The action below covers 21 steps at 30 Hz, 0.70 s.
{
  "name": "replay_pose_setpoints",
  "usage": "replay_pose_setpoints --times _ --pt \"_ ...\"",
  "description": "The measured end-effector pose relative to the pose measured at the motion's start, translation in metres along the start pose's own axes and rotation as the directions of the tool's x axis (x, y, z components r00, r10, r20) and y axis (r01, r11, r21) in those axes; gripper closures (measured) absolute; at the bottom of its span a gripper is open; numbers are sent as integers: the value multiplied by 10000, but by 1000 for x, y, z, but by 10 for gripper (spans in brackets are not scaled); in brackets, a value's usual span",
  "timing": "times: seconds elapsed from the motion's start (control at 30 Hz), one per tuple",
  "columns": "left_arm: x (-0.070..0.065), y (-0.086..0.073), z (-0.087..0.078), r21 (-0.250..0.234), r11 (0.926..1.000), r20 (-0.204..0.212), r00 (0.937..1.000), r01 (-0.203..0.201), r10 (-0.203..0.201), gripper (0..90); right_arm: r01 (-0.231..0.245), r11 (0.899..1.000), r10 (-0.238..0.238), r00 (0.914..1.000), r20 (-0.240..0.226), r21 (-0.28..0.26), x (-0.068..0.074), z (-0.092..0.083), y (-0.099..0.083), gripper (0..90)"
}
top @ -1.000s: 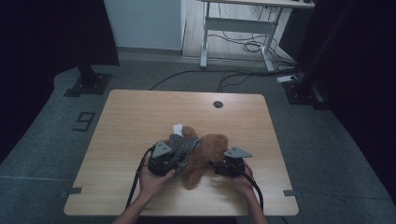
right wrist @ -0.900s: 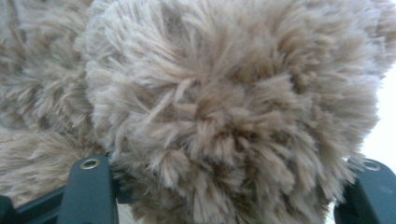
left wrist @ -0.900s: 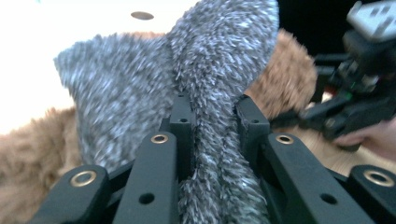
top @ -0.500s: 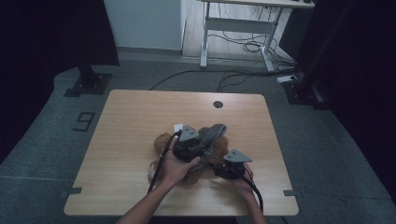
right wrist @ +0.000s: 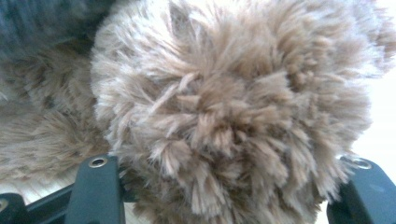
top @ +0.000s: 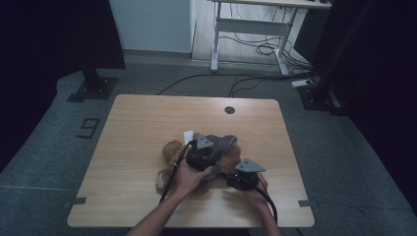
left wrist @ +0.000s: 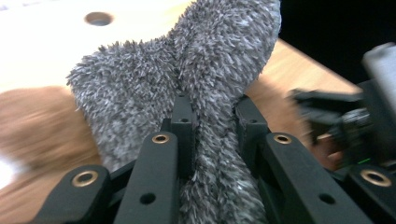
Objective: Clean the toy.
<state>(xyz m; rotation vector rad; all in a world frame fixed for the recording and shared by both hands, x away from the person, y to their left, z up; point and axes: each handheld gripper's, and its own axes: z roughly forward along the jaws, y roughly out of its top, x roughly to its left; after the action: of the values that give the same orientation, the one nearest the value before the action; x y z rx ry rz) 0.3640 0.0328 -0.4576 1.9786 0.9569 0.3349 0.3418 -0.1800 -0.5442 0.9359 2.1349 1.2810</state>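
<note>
the brown teddy bear (top: 173, 153) lies near the middle of the bench (top: 137, 128), a bit to the near side. the left hand-held gripper (left wrist: 208, 116) is shut tight on the grey fuzzy cloth (left wrist: 187, 79), which sits on the bear's right part. the right hand-held gripper (right wrist: 224, 186) has its jaws around a brown fuzzy part of the bear (right wrist: 233, 107), squeezing it. to do this well, keep the bear held down and pull the cloth slowly, so it does not slip.

Two claws (top: 216, 158) (top: 235, 173) on brown plush toy (top: 173, 150), wooden table (top: 137, 128)
</note>
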Motion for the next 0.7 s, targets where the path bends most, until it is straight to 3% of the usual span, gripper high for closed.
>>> replay_pose_setpoints --times 0.13,0.17,0.2,0.23,0.27,0.3,0.33,0.37,0.47,0.57,0.6,0.7 --pt "25 -12 -31 -442 9988 -420 9988 215 -234 735 -22 10000 22 10000 -56 -14 -1 -1 -1 365" --pt "25 -12 -31 -442 9988 -420 9988 215 -234 735 -22 10000 22 10000 -56 -14 -1 -1 -1 365" --pt "39 -18 -45 -618 9969 -569 9970 486 -521 735 -41 10000 41 10000 -40 -10 0 -1 -1 365" --pt "39 -18 -45 -618 9969 -569 9970 486 -521 735 -41 10000 41 10000 -40 -10 0 -1 -1 365" --pt "56 -26 -57 -773 9928 -665 9931 918 -970 735 -51 10000 51 10000 -23 -7 0 -1 -1 365" --pt "56 -26 -57 -773 9928 -665 9931 918 -970 735 -51 10000 51 10000 -23 -7 0 -1 -1 365" --pt "72 -34 -66 -806 9875 -784 9868 1354 -1417 734 -65 10000 65 10000 -13 -18 0 -1 -1 365" --pt "72 -34 -66 -806 9875 -784 9868 1354 -1417 734 -65 10000 65 10000 -13 -18 0 -1 -1 365" --pt "98 -64 -71 -641 9813 -1350 9727 1816 -1888 735 -142 9999 142 9999 -20 -39 0 -1 -1 366" --pt "108 -80 -70 -596 9751 -1440 9648 2136 -2202 736 -154 9999 154 9999 -9 -43 0 0 -1 366" --pt "113 -88 -70 -369 9780 -1754 9622 2052 -2084 736 -182 9998 181 9998 -8 -53 0 0 -1 366" --pt "118 -95 -72 -258 9758 -1900 9573 2170 -2179 736 -198 9998 198 9998 -18 -67 -1 0 -1 366"
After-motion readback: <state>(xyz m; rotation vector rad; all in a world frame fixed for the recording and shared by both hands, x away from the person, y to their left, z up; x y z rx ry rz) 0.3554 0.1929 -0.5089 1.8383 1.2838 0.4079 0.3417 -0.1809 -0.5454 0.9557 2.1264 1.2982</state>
